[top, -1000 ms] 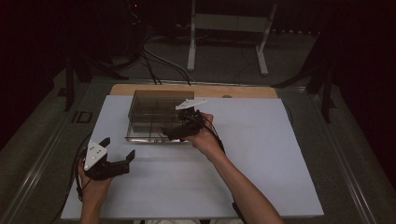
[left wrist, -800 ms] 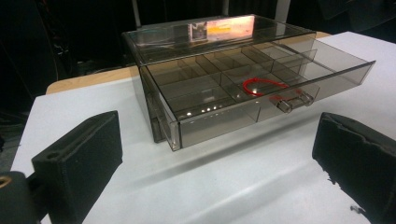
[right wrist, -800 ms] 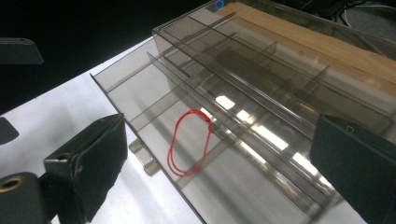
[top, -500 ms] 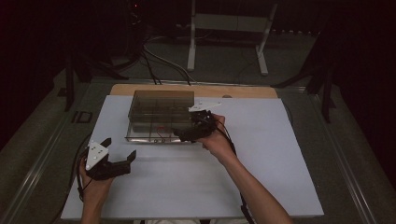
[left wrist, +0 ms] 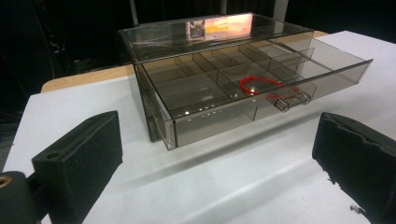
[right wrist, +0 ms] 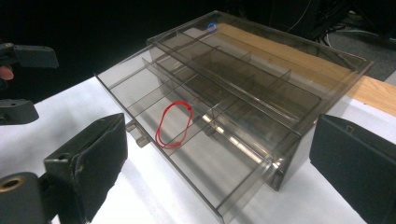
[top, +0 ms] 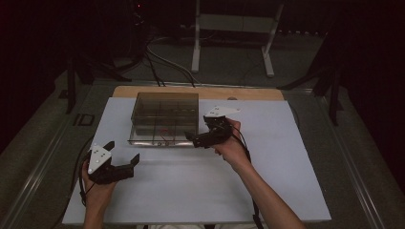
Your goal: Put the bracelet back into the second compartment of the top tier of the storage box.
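Smoky plastic drawer [top: 162, 136] lies at nine o'clock of the released right fingers [top: 200, 140]; left fingers [top: 125, 155] released, apart.

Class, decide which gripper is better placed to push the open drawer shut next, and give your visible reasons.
Probably the right gripper: it sits open at the drawer front corner, while the left gripper rests farther back near the table edge.

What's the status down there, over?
Both grippers open, empty: left gripper back on the mat, right gripper beside the drawer. Drawer pulled out, red rubber band inside. Nothing in the way.
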